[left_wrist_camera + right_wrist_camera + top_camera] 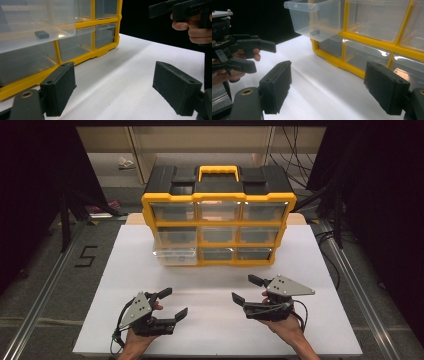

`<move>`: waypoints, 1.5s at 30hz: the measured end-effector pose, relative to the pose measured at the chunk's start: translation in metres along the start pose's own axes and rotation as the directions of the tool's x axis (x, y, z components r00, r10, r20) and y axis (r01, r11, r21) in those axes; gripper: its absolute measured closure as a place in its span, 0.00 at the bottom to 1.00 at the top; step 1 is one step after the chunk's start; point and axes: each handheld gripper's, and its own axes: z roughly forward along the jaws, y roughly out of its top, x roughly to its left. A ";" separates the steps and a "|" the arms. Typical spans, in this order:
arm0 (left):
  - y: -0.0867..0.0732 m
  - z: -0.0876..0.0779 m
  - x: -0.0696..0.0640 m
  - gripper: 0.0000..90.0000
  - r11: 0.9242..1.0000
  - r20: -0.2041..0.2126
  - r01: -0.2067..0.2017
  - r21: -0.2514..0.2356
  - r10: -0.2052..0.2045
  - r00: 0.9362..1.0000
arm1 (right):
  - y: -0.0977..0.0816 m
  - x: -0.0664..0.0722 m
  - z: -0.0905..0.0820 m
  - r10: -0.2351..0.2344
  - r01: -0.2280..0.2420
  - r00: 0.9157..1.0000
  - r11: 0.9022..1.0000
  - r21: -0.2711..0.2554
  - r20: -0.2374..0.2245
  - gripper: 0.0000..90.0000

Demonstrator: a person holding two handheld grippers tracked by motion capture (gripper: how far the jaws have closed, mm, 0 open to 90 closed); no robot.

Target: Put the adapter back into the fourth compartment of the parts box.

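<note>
A yellow and black drawer cabinet (218, 195) stands at the back of the white table (215, 330). Its middle-left clear drawer (174, 252) is pulled out, and a small dark part (41, 34) lies on the drawer floor (314, 32). My left gripper (175, 302) is held low at the front left, open, with nothing between its jaws (117, 87). My right gripper (244, 288) is held at the front right, also open and empty (329, 86). Both point toward the cabinet and stand well short of it.
The other clear drawers (264, 234) are pushed in. White table surface lies between the grippers and the cabinet. Metal rails (45, 290) run along both sides of the table, and cables (295, 165) lie on the floor behind the cabinet.
</note>
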 end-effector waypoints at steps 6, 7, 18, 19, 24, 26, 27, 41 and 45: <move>0.000 0.000 0.000 0.20 1.000 0.003 0.000 0.001 0.000 1.000 | -0.007 -0.002 -0.004 0.007 -0.007 1.000 1.000 -0.003 0.006 0.25; 0.000 0.000 0.000 0.20 1.000 0.003 -0.001 0.001 0.001 1.000 | -0.008 -0.002 -0.005 0.010 -0.010 1.000 1.000 -0.005 0.009 0.25; 0.000 0.000 0.000 0.20 1.000 0.004 -0.001 0.007 0.001 1.000 | -0.018 -0.002 -0.013 0.026 -0.025 0.999 0.999 -0.029 0.019 0.26; 0.000 0.000 0.000 0.20 1.000 0.004 -0.002 0.009 0.002 1.000 | -0.020 -0.002 -0.014 0.027 -0.027 0.999 0.999 -0.029 0.022 0.26; 0.000 0.000 0.000 0.20 1.000 0.006 0.001 0.004 -0.001 1.000 | -0.029 -0.003 -0.019 0.037 -0.036 0.999 0.999 -0.034 0.034 0.26; 0.000 0.000 0.000 0.20 1.000 0.007 0.003 0.004 -0.003 1.000 | -0.033 -0.002 -0.021 0.040 -0.039 0.998 0.999 -0.032 0.041 0.27; 0.000 0.000 0.000 0.20 1.000 0.008 0.003 0.005 -0.003 1.000 | -0.035 -0.002 -0.022 0.039 -0.038 0.998 0.999 -0.036 0.047 0.27; -0.001 0.002 0.000 0.20 1.000 0.028 0.005 0.017 -0.005 1.000 | -0.047 -0.003 -0.026 0.046 -0.044 0.997 0.999 -0.031 0.063 0.27; 0.000 0.002 0.000 0.20 1.000 0.028 0.007 0.017 -0.007 1.000 | -0.045 -0.004 -0.028 0.044 -0.041 0.997 0.998 -0.044 0.067 0.27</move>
